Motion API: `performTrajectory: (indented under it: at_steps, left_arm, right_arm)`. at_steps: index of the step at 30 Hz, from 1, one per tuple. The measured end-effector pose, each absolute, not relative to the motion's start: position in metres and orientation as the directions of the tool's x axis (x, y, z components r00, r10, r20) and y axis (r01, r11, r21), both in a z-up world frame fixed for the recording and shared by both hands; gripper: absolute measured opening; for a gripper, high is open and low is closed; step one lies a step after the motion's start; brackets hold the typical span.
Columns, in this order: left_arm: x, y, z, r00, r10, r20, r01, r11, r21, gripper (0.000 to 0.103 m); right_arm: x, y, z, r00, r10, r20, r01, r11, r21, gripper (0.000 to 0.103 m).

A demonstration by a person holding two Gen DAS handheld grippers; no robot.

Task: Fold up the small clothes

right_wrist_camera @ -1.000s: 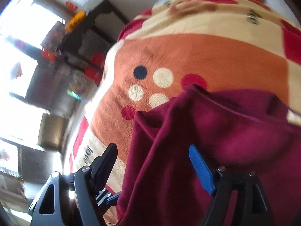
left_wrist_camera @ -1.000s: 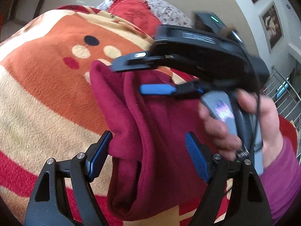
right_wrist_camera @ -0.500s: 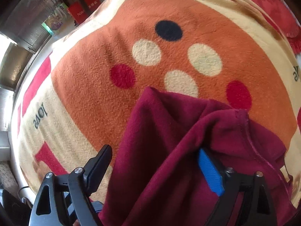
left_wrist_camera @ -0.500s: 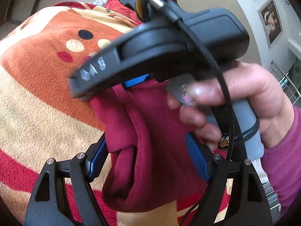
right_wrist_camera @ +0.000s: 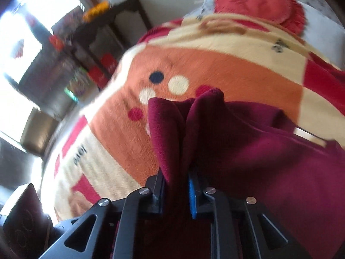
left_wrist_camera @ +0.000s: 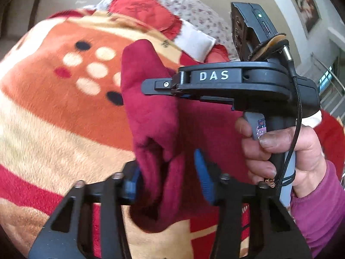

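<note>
Maroon fleece garment [left_wrist_camera: 151, 116] lies bunched on the patterned blanket [left_wrist_camera: 54, 112], near centre. Left gripper [left_wrist_camera: 167, 180] has just been closing; fabric bunched between its blue pads, pressed by both. Right gripper [right_wrist_camera: 175, 191] has just been closing too, now nearly shut, pinching a fold of the same garment. Open blanket to the left and far side; red cushion [left_wrist_camera: 146, 10] at the far edge. Left wrist view alone shows the person's right hand [left_wrist_camera: 284, 151] on the handle; right wrist view alone shows the dark shelving [right_wrist_camera: 90, 43] and bright windows.
</note>
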State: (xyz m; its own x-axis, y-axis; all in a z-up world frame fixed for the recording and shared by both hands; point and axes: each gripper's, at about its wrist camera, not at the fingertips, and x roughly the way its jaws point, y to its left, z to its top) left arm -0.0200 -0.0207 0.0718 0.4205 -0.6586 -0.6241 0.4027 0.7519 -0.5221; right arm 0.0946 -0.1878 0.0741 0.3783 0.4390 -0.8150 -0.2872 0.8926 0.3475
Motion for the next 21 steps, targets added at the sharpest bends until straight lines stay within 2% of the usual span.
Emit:
performTrajectory:
  at_steps: [1,7,12,21]
  left_arm:
    - [-0.023,-0.026,0.078,0.418,-0.665,-0.619,0.418,0.746,-0.519,0.030]
    - [-0.021,-0.052,0.114,0.377,-0.719,-0.584,0.494,0.689,-0.529,0.029]
    - [-0.033,-0.110,0.136,0.331,-0.748,-0.576,0.586,0.641,-0.496,0.029]
    - [-0.042,-0.222,0.134,0.210,-0.770,-0.603,0.691,0.553,-0.466,0.029]
  right_arm:
    - [0.094,-0.195,0.082,0.395,0.453,-0.799,-0.277,0.888,0.366,0.015]
    - [0.061,-0.247,0.124,0.489,0.499,-0.715,-0.245,0.865,0.437,0.014]
    - [0.030,-0.306,0.145,0.560,0.483,-0.674,-0.204,0.868,0.453,0.014]
    - [-0.028,-0.422,0.139,0.659,0.415,-0.627,-0.033,0.849,0.527,0.014]
